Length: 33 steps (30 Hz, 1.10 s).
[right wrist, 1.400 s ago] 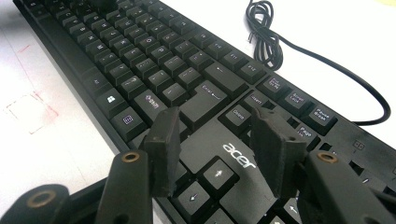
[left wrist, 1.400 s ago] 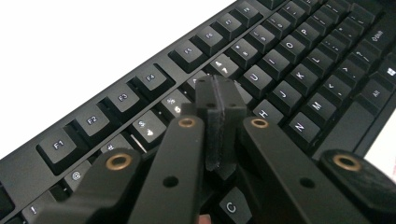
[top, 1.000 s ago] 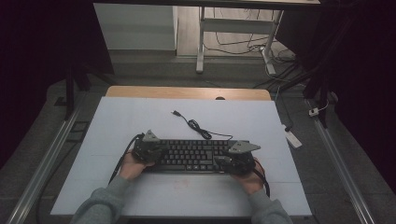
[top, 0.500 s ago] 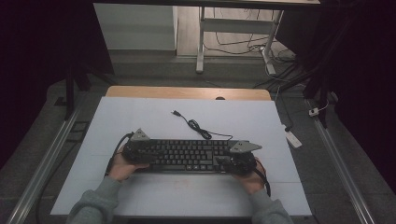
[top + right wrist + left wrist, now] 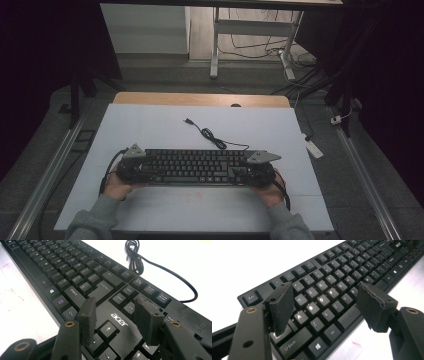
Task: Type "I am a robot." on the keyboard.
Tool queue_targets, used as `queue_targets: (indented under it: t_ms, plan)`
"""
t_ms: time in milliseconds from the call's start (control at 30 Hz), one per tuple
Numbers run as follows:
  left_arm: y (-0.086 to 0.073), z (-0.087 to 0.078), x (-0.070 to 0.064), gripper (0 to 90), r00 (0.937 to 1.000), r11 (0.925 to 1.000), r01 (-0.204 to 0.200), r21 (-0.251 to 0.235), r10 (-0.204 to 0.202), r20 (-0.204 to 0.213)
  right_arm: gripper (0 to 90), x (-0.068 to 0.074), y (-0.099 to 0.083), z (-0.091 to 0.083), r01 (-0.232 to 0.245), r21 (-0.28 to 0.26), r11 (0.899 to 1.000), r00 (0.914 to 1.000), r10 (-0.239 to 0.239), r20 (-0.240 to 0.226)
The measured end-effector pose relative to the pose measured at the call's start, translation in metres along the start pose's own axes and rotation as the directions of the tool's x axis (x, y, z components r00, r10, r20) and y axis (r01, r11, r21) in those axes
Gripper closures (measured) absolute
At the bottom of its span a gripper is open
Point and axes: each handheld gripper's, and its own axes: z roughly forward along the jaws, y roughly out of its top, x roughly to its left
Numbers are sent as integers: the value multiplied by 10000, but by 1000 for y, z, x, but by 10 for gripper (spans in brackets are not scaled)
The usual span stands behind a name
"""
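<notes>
Keyboard (image 5: 195,167) is a black Acer, lying flat on the white desk (image 5: 150,130), near the person's edge and roughly centered. Its cable (image 5: 210,135) snakes off toward the far side in a loose coil, plug end lying free on the desk. Left claw (image 5: 324,306) sits over the left end, jaws spread wide above the A/S/D area, nothing pinched between them. Right claw (image 5: 115,320) is over the right end by the arrow keys and the logo, jaws parted too, narrower than the left, not holding anything. From the high view a hand is at each end of the keyboard.
</notes>
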Motion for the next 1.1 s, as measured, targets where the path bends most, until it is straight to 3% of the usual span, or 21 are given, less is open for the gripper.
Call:
queue_targets:
  t_ms: [333, 700, 900, 1100]
  plan:
    - [-13, -14, -1, 299, 9998, 9997, 155, -195, -157, -98, 525, 2, 5, -1, 120, -130, 9998, 9999, -121, -52]
    - [-13, -13, -2, 298, 9999, 9998, 97, -177, -99, -113, 552, 11, 19, 5, 157, -419, 9990, 9992, -173, -368]
    - [-13, -13, -3, 298, 9999, 9998, 24, -183, -26, -101, 662, 17, 30, 10, 168, -672, 9976, 9973, -215, -700]
    - [-12, -13, -4, 297, 10000, 9999, -2, -159, 1, -70, 823, 24, 37, 16, 392, -625, 9973, 9897, -474, -1351]
